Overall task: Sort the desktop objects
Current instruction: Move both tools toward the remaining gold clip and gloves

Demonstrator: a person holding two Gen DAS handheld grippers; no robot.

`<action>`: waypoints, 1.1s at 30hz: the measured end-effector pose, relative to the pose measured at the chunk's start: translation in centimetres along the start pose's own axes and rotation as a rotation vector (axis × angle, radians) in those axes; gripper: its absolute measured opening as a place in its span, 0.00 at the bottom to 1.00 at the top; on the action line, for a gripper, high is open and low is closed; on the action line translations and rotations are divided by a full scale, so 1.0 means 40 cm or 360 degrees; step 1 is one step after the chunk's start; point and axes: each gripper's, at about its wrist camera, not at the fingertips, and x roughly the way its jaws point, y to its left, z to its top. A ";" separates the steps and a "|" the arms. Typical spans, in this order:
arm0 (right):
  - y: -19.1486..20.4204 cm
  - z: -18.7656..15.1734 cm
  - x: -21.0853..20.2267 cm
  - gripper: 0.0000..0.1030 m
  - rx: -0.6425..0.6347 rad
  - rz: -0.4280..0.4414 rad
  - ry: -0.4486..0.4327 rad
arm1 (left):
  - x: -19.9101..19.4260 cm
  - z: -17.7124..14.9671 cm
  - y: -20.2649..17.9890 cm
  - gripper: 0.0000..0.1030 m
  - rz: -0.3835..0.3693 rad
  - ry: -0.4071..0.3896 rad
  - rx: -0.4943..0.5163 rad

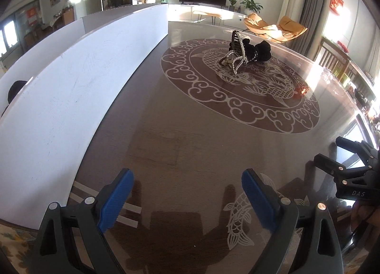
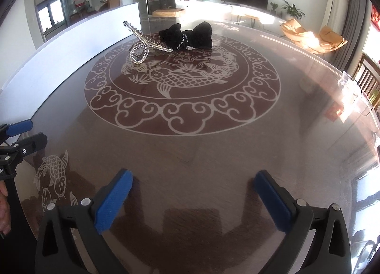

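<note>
A rhinestone hair claw (image 1: 234,57) (image 2: 140,46) lies on the fish medallion at the far middle of the glass-topped table (image 1: 180,146) (image 2: 194,155). A black velvet bow (image 1: 257,51) (image 2: 190,35) rests right behind it, touching it. My left gripper (image 1: 187,199) hovers open over the near edge of the table, blue pads wide apart, nothing between them. My right gripper (image 2: 192,199) is open too and empty, low over the near table. Each gripper also shows at the edge of the other's view: the right gripper (image 1: 332,153), the left gripper (image 2: 28,132).
A tall white board (image 1: 78,79) (image 2: 71,48) stands along the table's left side. A clear plastic piece (image 2: 346,81) sits at the right rim. Chairs, a television and plants stand beyond the table. A hand (image 2: 4,205) shows at the left edge.
</note>
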 end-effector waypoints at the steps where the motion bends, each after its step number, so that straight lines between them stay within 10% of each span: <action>1: 0.000 0.000 0.000 1.00 0.0001 0.0000 0.0000 | 0.004 0.000 0.005 0.90 0.0001 0.0008 -0.0013; 9: 0.000 0.000 0.001 1.00 0.0000 0.0001 0.0001 | 0.027 0.003 -0.011 0.94 0.0119 0.0008 0.0052; 33: 0.000 0.000 0.002 1.00 0.0000 0.0002 0.0001 | 0.103 0.095 -0.110 1.00 -0.0024 0.0144 0.0258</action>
